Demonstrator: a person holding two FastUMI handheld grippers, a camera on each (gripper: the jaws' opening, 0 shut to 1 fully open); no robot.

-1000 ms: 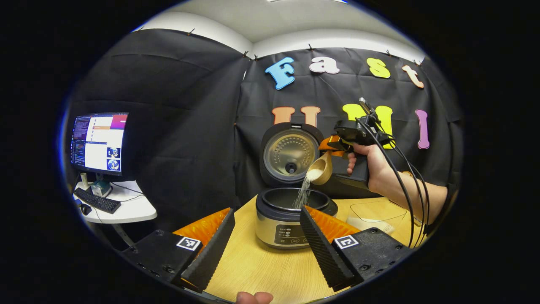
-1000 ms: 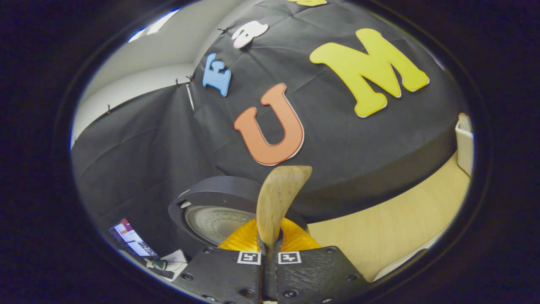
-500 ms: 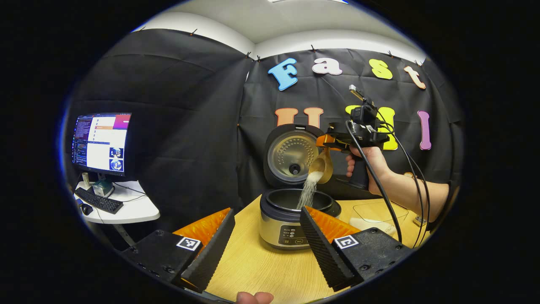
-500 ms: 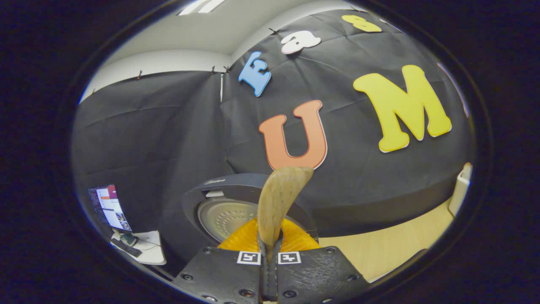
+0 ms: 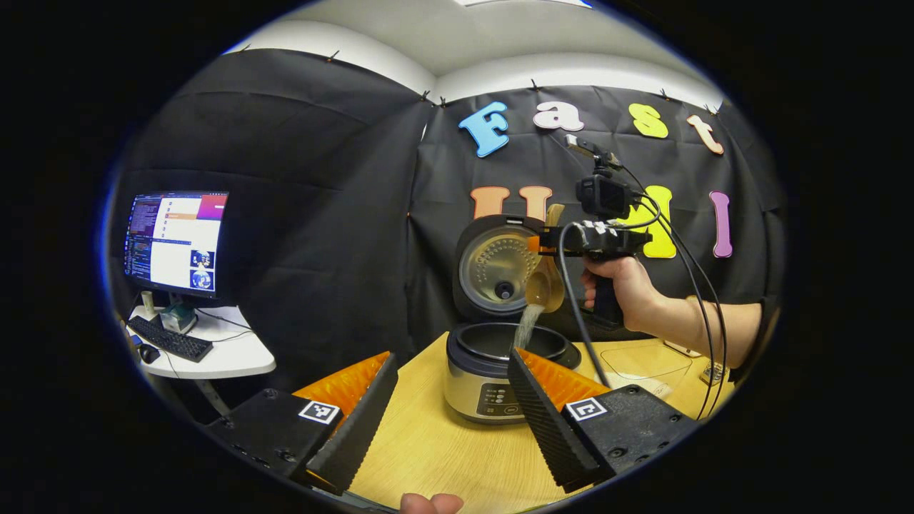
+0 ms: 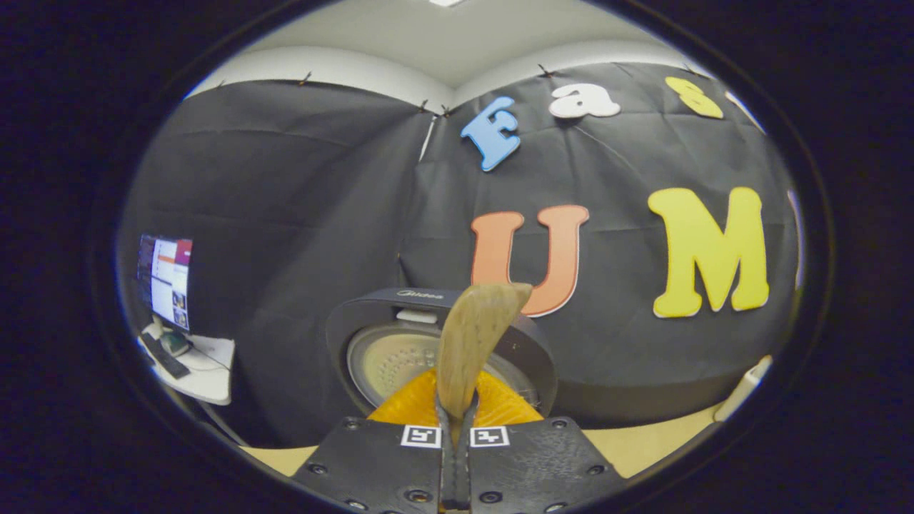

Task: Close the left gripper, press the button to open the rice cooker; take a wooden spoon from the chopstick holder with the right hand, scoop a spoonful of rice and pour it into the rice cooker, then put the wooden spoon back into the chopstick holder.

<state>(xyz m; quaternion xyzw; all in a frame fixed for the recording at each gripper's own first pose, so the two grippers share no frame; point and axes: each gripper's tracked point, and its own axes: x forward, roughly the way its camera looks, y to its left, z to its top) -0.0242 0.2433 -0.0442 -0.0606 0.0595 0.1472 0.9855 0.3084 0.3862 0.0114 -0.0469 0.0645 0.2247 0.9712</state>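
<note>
The right gripper [image 6: 457, 457] is clenched on the handle of the wooden spoon [image 6: 471, 343], both fingers pressing it. In the left gripper view the spoon's bowl hangs tipped below that gripper, and rice [image 5: 527, 328] streams from it into the rice cooker [image 5: 493, 371] beneath, whose lid [image 5: 500, 268] stands open behind. The left gripper [image 5: 450, 407] is released, fingers wide apart and holding nothing, with the cooker on the counter [image 5: 443, 457] just ahead between them. The spoon's bowl is hidden in the right gripper view.
</note>
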